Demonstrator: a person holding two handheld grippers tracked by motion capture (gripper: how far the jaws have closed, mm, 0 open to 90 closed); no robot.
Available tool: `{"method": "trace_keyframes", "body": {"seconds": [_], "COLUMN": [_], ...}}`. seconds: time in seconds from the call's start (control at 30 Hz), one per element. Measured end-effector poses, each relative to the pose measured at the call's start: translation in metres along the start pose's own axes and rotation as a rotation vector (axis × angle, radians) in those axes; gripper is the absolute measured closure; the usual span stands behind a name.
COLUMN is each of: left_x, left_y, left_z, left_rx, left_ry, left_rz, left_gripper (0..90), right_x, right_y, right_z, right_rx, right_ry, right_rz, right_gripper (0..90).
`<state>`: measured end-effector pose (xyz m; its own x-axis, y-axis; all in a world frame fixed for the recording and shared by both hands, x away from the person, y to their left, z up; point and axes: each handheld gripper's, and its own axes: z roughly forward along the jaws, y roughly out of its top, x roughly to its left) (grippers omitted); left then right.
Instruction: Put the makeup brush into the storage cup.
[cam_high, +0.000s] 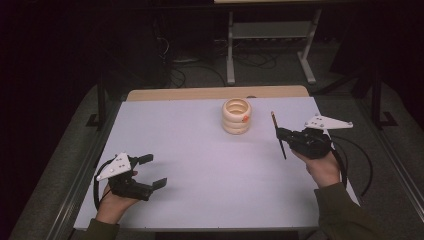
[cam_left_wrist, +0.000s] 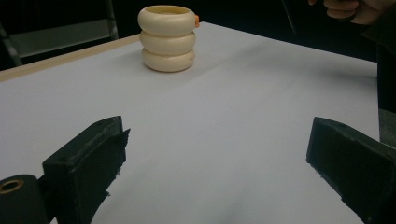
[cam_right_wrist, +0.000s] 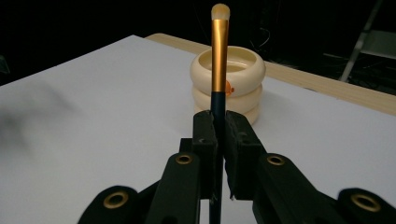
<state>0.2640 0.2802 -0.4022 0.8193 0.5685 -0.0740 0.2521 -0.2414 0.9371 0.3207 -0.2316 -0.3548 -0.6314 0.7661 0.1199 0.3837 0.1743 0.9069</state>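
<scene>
One slim brush (cam_right_wrist: 219, 56) is pinched between the closed jaws of the right gripper (cam_high: 284, 136), right of centre in the high view. In the right gripper view it stands upright at mid-frame, pale tip on top, gold ferrule below and dark handle running down between the pads. Directly behind it sits the cream holder (cam_right_wrist: 228, 84), a stack of three ring-shaped tiers with a small orange mark on its side.

The step in hand is judged to be placing the brush into that holder. The brush should be carried above the rim, centred over the opening, kept near vertical, and lowered before the grip is eased, so the rim is not struck.

Of the holder's inside, only a pale inner wall is seen; nothing is seen protruding from it.

The left gripper (cam_high: 151, 171), at lower left of the high view, is held wide open with nothing between its jaws, above the white table (cam_high: 200, 165).
</scene>
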Motion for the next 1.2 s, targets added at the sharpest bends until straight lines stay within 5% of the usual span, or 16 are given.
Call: {"method": "trace_keyframes", "body": {"seconds": [1.2], "left_x": [0.000], "left_y": [0.001], "left_z": [-0.002], "left_rx": [-0.006], "left_ry": [0.004], "left_rz": [0.001], "left_gripper": [4.0], "right_x": [-0.005], "right_y": [0.025], "right_z": [0.021], "right_rx": [-0.042], "right_ry": [0.012], "right_rz": [0.006], "right_gripper": [82.5]}}
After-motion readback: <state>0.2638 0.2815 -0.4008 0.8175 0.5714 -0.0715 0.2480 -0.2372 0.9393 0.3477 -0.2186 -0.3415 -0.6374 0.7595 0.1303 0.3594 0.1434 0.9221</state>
